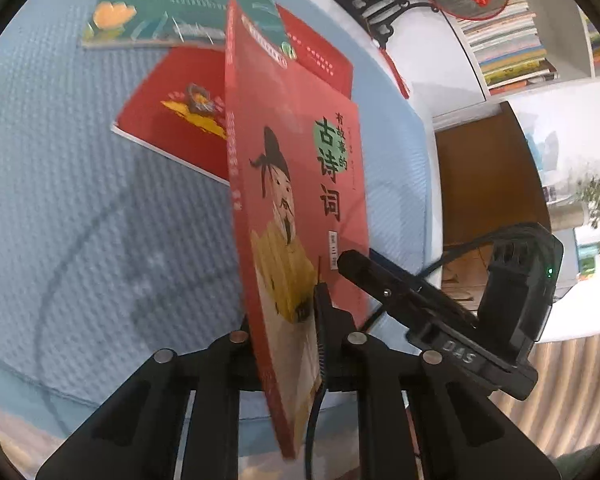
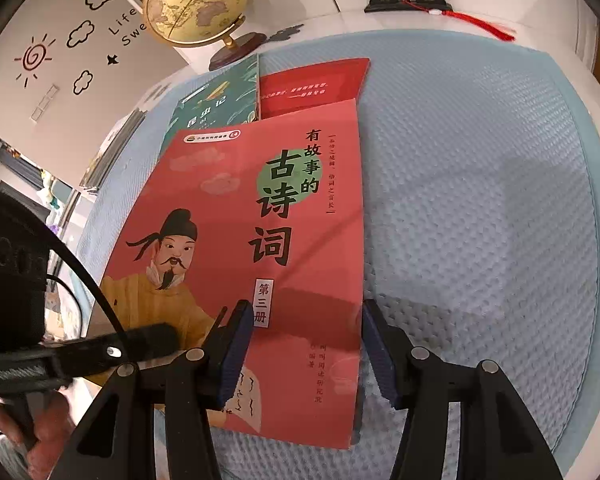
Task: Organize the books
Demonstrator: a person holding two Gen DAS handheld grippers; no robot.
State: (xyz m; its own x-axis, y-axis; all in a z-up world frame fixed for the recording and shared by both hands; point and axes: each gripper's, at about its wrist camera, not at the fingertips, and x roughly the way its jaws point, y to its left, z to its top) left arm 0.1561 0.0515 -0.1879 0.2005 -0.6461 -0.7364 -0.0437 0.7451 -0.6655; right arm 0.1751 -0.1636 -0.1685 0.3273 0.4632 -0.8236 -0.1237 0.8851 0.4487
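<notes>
A salmon-red poetry book [image 1: 300, 184] with a robed man on its cover stands edge-on between the jaws of my left gripper [image 1: 296, 320], which is shut on its lower edge. In the right wrist view the same book [image 2: 236, 216] lies face-up and slanted over the blue quilted mat [image 2: 480, 200]. My right gripper [image 2: 305, 316] is open near the book's lower right corner, one blue pad over the cover and the other past the book's edge. A green book [image 2: 216, 108] and a dark red book [image 2: 312, 84] lie flat on the mat behind it.
A globe [image 2: 196, 0] stands past the green book. A black ornament stand [image 1: 380, 12] with a red knot sits beyond the mat. Stacked books [image 1: 504, 44] fill a white shelf at upper right. A hand [image 2: 48, 428] holds the left gripper's handle.
</notes>
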